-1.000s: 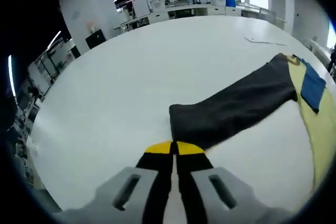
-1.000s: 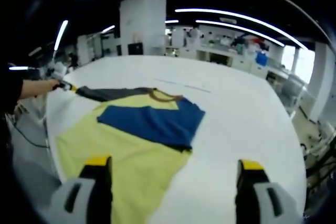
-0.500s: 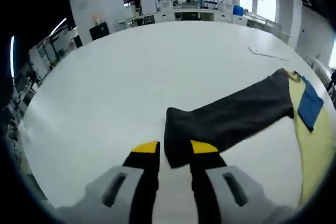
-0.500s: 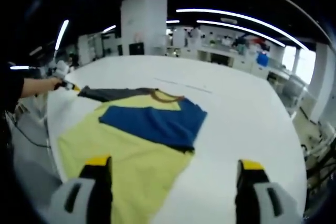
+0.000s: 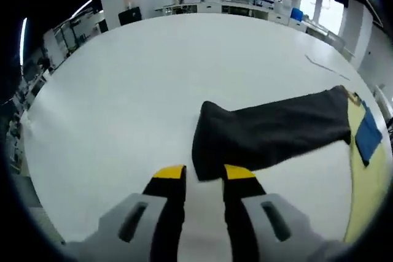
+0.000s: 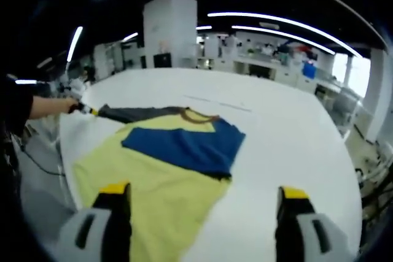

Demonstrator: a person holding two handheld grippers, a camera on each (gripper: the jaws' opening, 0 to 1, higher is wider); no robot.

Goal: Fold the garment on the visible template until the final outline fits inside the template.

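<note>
A shirt lies flat on the white table (image 5: 141, 72). Its dark grey sleeve (image 5: 276, 132) stretches out from the yellow body (image 5: 370, 179), and the other sleeve, blue (image 5: 368, 136), is folded over the body. My left gripper (image 5: 204, 174) is open, its yellow tips on either side of the dark sleeve's cuff, which rests on the table. In the right gripper view the yellow body (image 6: 153, 182), the blue sleeve (image 6: 184, 142) and the dark sleeve (image 6: 135, 113) lie ahead. My right gripper (image 6: 202, 191) is wide open above the body's near edge, holding nothing. The left gripper (image 6: 86, 110) sits at the dark sleeve's far end.
A person's arm (image 6: 46, 105) reaches in from the left of the right gripper view. A thin line (image 6: 215, 101) runs across the table (image 6: 288, 133) beyond the collar. Bare table lies on both sides of the shirt. Lab benches and a white pillar (image 6: 169, 29) stand behind.
My left gripper was shut on the dark sleeve's cuff a second ago; it has opened and the cuff lies on the table. The right gripper stays open and almost still.
</note>
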